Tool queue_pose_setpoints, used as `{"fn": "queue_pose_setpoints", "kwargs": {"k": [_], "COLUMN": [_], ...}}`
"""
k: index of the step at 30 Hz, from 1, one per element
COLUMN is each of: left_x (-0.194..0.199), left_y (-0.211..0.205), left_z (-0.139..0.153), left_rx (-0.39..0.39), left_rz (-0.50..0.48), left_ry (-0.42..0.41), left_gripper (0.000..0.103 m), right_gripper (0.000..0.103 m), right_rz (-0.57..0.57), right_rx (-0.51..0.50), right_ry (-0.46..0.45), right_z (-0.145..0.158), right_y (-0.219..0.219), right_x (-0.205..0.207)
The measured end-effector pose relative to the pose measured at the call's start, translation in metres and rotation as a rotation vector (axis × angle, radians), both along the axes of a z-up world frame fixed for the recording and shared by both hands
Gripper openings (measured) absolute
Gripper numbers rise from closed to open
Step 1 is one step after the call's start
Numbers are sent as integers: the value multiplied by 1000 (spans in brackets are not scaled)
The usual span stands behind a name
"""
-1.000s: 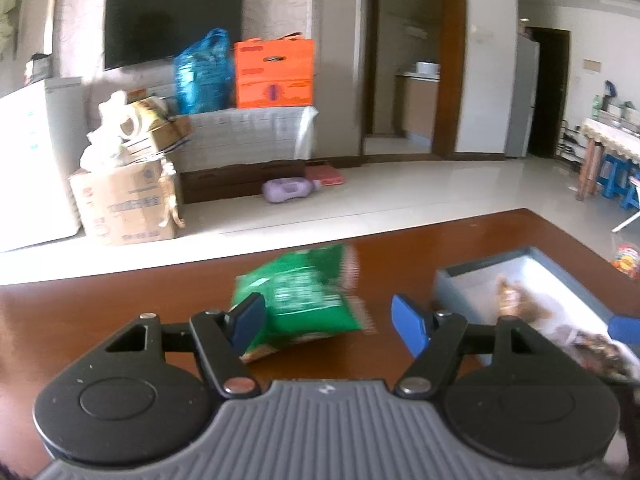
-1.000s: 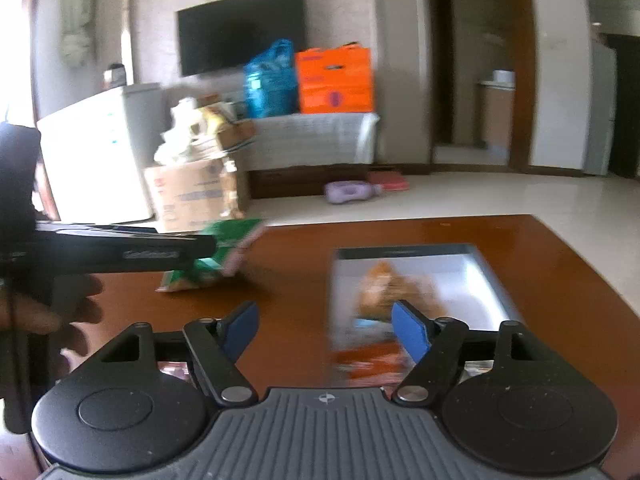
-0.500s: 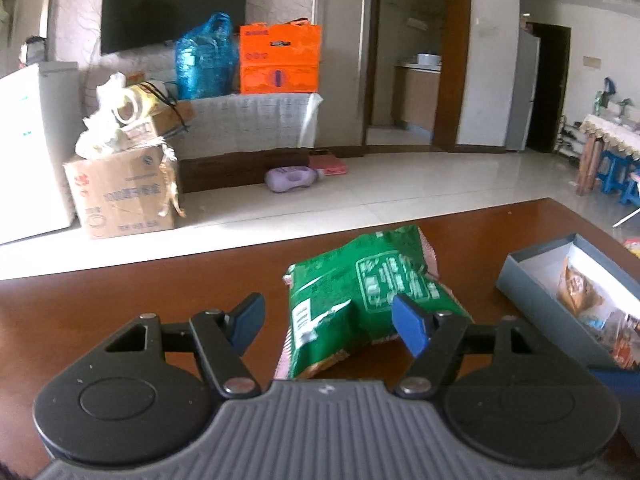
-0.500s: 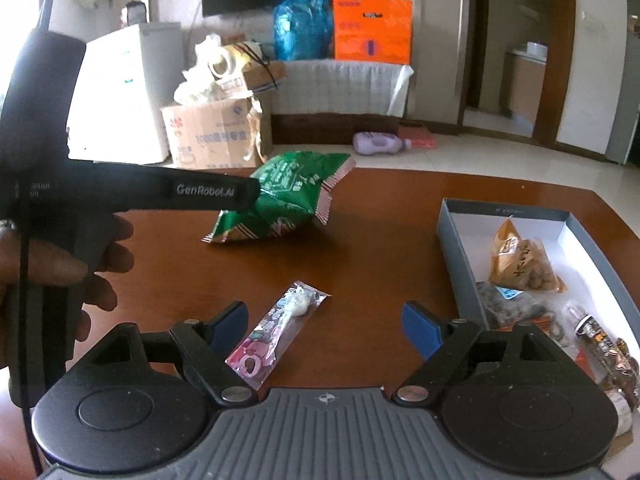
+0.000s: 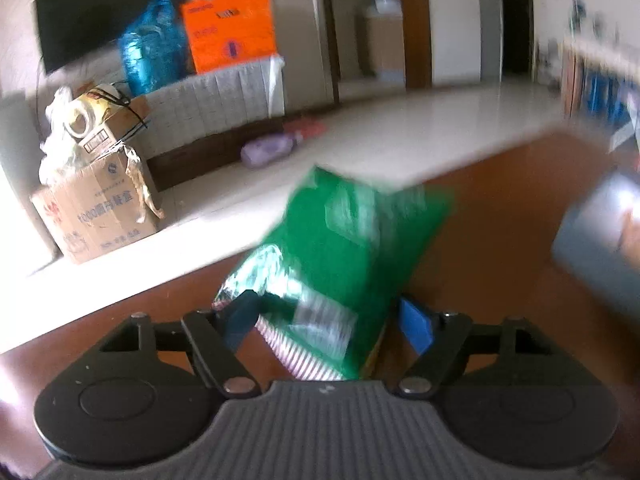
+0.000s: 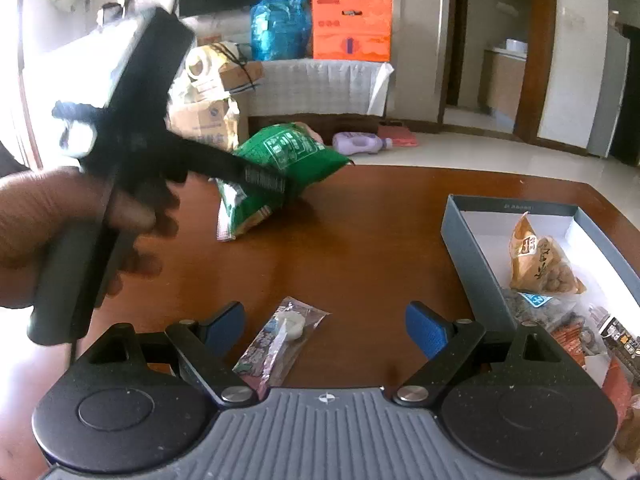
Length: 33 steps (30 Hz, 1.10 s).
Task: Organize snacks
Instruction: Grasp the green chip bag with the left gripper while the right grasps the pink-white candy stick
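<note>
A green snack bag (image 5: pixel 344 248) lies on the brown table, its near end between the spread fingers of my left gripper (image 5: pixel 328 324); this view is blurred. The bag also shows in the right wrist view (image 6: pixel 280 168) with the left gripper (image 6: pixel 276 184) around its near side. My right gripper (image 6: pixel 324 324) is open and empty, with a small clear-wrapped candy packet (image 6: pixel 280 340) on the table between its fingers. A grey open box (image 6: pixel 468 240) at the right holds several snack packets, among them a tan one (image 6: pixel 536 264).
The box's corner (image 5: pixel 600 248) shows at the right of the left wrist view. Beyond the table's far edge are the white floor, a cardboard carton (image 6: pixel 204 120), a purple bottle (image 6: pixel 360 144) and an orange box (image 6: pixel 352 28).
My left gripper has moved forward around the green bag and tilted. My right gripper has moved closer to the candy packet, which now lies between its fingers.
</note>
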State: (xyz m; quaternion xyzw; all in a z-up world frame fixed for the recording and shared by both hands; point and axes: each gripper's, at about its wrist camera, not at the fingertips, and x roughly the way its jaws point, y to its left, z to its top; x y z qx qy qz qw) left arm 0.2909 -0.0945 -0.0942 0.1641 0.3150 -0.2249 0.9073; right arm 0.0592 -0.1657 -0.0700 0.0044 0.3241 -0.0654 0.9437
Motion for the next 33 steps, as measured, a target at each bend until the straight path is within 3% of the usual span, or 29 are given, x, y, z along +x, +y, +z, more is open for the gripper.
{"fn": "queue_pose_setpoints", "kwargs": {"k": [1, 4, 6, 8, 12, 16, 23, 33], "left_x": [-1, 10, 8, 5, -4, -32, -94, -169], "left_y": [0, 2, -3, -7, 0, 21, 60, 71], "left_z": [-3, -5, -5, -5, -4, -7, -10, -7], "left_rx": [-16, -135, -102, -98, -115, -132, -156, -189], "left_rz": [-13, -39, -54, -71, -89, -76, 13, 130], "left_ry": [-15, 81, 62, 67, 76, 64, 63, 47], "left_gripper": [68, 38, 32, 22, 18, 18, 18, 18], "right_gripper": [87, 80, 63, 58, 37, 29, 26, 26], "right_rz": [4, 27, 55, 77, 140, 169, 237, 338], "right_rx": [-4, -35, -43, -29, -39, -16, -21, -55], "right_ry": [1, 2, 18, 17, 28, 47, 63, 44], "right_z": [-2, -8, -12, -13, -9, -5, 7, 27], "right_y": [1, 7, 9, 10, 15, 14, 13, 5], "right_x": [2, 6, 8, 8, 4, -1, -20, -68]}}
